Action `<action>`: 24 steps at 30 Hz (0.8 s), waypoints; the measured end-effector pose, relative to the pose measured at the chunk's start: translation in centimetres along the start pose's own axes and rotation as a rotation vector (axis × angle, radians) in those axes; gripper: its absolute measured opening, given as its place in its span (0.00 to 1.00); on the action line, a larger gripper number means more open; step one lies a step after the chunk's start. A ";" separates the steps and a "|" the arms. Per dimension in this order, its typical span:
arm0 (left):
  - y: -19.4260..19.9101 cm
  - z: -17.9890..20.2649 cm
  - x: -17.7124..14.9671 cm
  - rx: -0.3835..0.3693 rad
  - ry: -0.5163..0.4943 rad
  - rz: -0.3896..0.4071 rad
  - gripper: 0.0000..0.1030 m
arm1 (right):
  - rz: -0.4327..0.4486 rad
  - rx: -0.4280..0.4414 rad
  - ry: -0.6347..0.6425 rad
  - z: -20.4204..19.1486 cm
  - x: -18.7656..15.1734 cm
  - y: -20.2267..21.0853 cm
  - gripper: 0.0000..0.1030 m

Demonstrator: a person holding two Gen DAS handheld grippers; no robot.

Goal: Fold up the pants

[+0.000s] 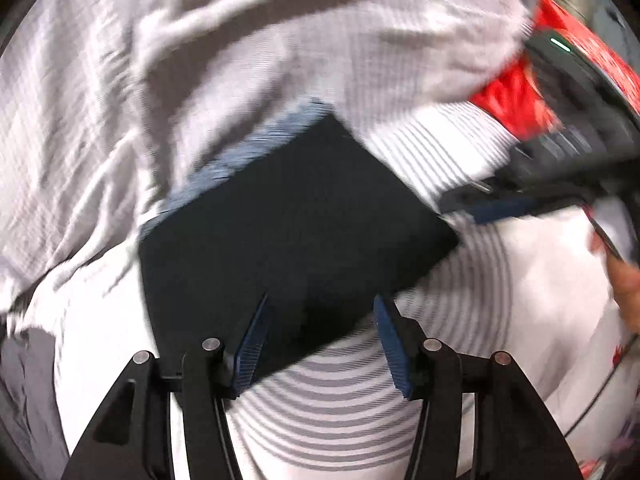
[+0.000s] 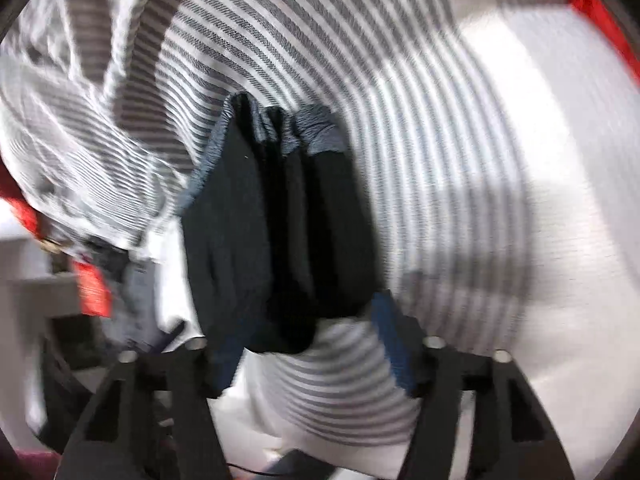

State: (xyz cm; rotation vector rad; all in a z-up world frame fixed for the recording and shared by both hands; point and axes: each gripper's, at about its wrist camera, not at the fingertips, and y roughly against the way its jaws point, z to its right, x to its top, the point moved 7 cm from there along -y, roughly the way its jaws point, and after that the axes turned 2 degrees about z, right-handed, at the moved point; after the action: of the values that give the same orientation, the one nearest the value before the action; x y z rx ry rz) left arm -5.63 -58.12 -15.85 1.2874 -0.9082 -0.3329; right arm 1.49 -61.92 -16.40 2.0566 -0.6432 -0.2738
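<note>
The soft, light dark pants (image 1: 288, 220) lie folded on the striped bedding (image 1: 340, 412), best pinched near the grey waistband (image 2: 304, 128); both the left hand-held gripper (image 1: 320, 344) and right hand-held gripper (image 2: 308, 344) gape empty beside them.

The dark navy pants (image 1: 296, 224) lie folded into a compact rectangle on the striped sheet (image 1: 340, 412) (grey-blue waistband (image 2: 316, 136) bunched at the far end).

1 dark pair of pants (image 1: 296, 220), 2 grippers (image 1: 320, 344) (image 2: 308, 344), 1 striped sheet (image 2: 400, 120), 1 pale crumpled cloth (image 1: 160, 60)
</note>
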 end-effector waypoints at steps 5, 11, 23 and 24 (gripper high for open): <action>-0.7 -5.4 0.3 0.029 0.161 -0.036 0.53 | 0.041 -0.059 0.044 -1.7 0.4 1.2 0.67; -2.2 -9.3 0.1 0.022 0.313 -0.063 0.53 | 0.070 -0.103 0.178 -6.5 2.1 0.1 0.35; -7.3 -12.0 -1.7 -0.030 0.474 -0.146 0.53 | 0.039 -0.176 0.245 -8.6 3.6 -3.0 0.36; -7.5 -12.0 -1.8 -0.031 0.470 -0.145 0.53 | 0.031 -0.187 0.249 -8.3 3.5 -3.4 0.36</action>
State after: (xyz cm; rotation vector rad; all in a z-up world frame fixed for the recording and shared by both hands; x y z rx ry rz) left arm 4.03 -51.00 -23.53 1.3303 -0.4112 -0.1447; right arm 9.13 -56.34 -14.55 1.8615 -0.4773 -0.0550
